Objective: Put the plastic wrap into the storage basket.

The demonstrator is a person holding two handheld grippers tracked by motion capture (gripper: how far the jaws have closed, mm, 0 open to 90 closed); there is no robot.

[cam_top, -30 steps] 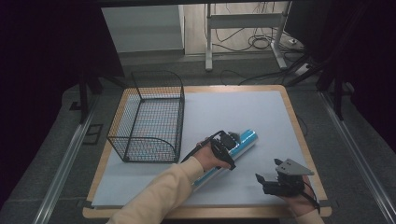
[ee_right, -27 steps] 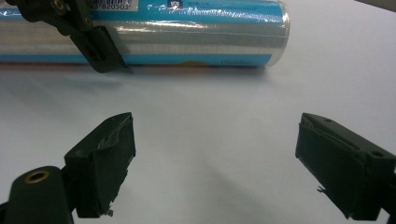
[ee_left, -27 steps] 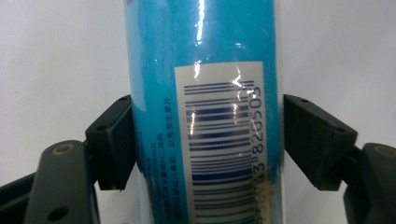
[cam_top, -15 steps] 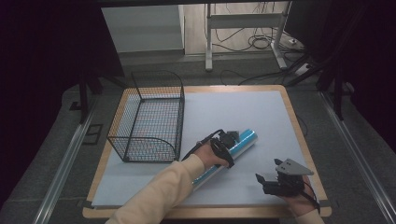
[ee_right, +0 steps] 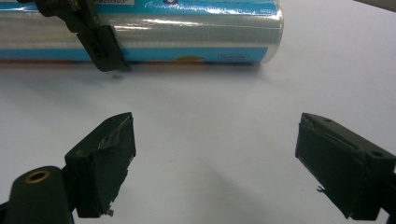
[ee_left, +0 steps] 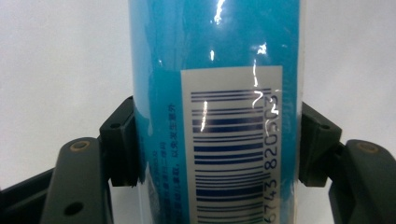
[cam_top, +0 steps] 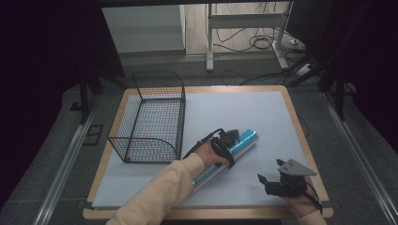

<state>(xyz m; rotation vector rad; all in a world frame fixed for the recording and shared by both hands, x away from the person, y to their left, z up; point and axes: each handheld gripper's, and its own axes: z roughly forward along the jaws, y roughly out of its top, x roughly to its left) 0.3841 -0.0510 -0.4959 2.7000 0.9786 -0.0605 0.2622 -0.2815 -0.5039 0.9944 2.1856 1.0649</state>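
A long blue and silver tube [cam_top: 245,140] lies on the white table mat, slanting from lower left to upper right. My left gripper [cam_top: 228,138] is over its middle. In the left gripper view the pads [ee_left: 122,140] press both sides of the tube [ee_left: 215,70] next to its barcode label, so the left gripper [ee_left: 217,140] is shut on it. My right gripper [cam_top: 261,180] rests near the front right of the table, apart from the tube. In its own view the right gripper [ee_right: 215,154] is open with bare mat between the jaws and the tube [ee_right: 187,32] beyond.
A black wire basket [cam_top: 148,123] stands at the left of the table [cam_top: 234,105], close to the tube's left side. A wooden rim [cam_top: 300,140] borders the mat. One finger of the left gripper [ee_right: 100,44] shows against the tube in the right gripper view.
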